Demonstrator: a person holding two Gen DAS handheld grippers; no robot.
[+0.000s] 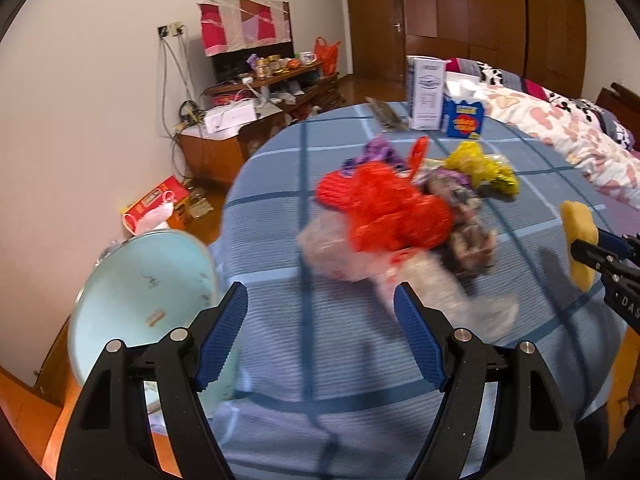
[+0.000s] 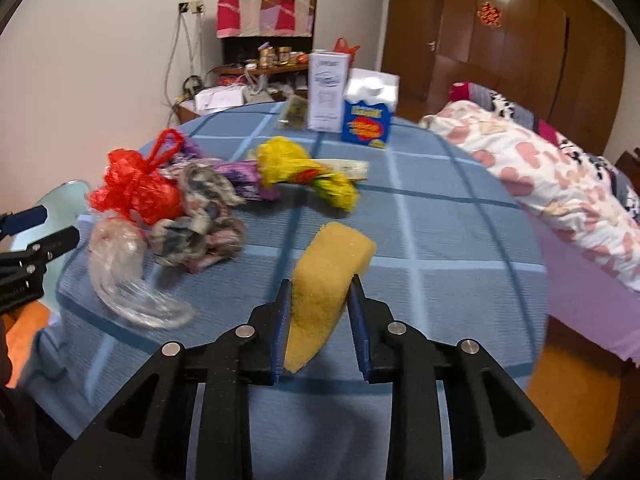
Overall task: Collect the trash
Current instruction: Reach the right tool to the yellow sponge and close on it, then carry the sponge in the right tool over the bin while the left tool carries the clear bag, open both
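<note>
While my right gripper is pinching a yellow sponge between its blue ribbed fingers, the porous wedge is sticking up and forward, bulging slightly above the pads. My left gripper is hovering with its fingers spread wide and gripping nothing, above the near side of the table, which is wearing a ribbed blue cloth crossed by darker and paler stripes. Just ahead of it the trash is lying in a loose heap: a crinkled red plastic bag sitting on top, a clear crumpled film spilling toward me, a grey and pink patterned wad beside it, and a yellow wrapper and a purple scrap lying farther back. A pale blue round bin is tilting its smooth open mouth toward me at the table's left edge. Two upright cartons, one white and one blue, are standing at the far rim
</note>
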